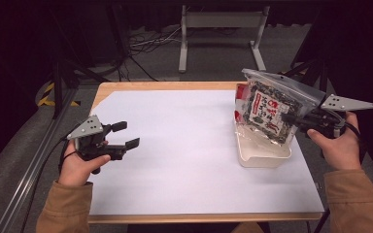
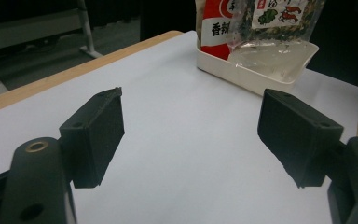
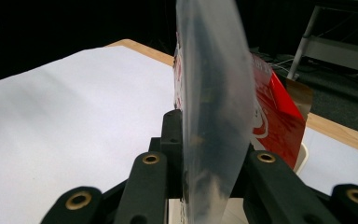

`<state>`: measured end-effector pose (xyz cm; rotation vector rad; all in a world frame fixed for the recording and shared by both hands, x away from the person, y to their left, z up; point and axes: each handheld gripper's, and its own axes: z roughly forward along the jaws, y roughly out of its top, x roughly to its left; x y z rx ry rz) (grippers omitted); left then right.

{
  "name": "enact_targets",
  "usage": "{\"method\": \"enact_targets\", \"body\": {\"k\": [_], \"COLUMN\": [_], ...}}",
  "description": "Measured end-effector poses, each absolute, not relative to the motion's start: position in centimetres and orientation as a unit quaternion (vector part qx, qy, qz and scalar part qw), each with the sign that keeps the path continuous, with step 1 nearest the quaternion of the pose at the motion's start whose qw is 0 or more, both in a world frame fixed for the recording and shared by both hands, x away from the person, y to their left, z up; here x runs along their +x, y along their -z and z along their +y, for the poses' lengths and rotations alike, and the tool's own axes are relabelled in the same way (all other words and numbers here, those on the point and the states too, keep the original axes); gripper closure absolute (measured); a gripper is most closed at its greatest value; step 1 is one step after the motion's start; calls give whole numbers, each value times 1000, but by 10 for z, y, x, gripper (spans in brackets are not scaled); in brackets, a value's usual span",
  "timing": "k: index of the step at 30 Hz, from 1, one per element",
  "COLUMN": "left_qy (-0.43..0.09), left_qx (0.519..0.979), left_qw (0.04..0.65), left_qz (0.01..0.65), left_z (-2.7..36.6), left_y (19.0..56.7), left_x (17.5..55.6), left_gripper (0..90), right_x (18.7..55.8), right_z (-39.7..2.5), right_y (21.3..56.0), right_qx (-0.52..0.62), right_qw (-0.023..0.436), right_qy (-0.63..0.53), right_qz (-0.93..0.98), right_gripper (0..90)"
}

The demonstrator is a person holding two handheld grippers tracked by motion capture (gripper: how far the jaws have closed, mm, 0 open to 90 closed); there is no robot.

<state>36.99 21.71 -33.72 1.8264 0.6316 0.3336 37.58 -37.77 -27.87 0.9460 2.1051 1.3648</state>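
High view: the right claw [image 1: 291,118] pinches the clear snack bag [image 1: 270,109] by its side edge, holding it tilted above the white tray [image 1: 264,156] at the worktop's [image 1: 175,145] right; a red packet [image 1: 241,92] stands in the tray. The bag looks light, floppy, slippery; gripping the sealed rim seems safest. The left claw [image 1: 126,135] rests wide, holding nothing.

Glossy clear plastic bag [image 1: 272,109]; matt white tray [image 1: 264,156].

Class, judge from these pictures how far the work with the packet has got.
Done: the right tool is shut on the clear packet. In hand: the packet hangs tilted over the white tray, its bottom in it. Left: clearing the tray or settling it; the left tool is open and idle.
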Motion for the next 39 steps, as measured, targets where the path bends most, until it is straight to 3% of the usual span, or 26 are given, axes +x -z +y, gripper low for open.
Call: {"method": "enact_targets", "body": {"k": [39], "left_qy": [-156], "left_qx": [782], "left_qw": [537], "left_qz": [276], "left_z": [219], "left_y": [341], "left_x": [370], "left_gripper": [241], "right_x": [382], "right_z": [-370], "right_y": [331], "right_qx": [384], "right_qw": [202], "right_qy": [-469], "right_qz": [769], "right_gripper": [756]}}
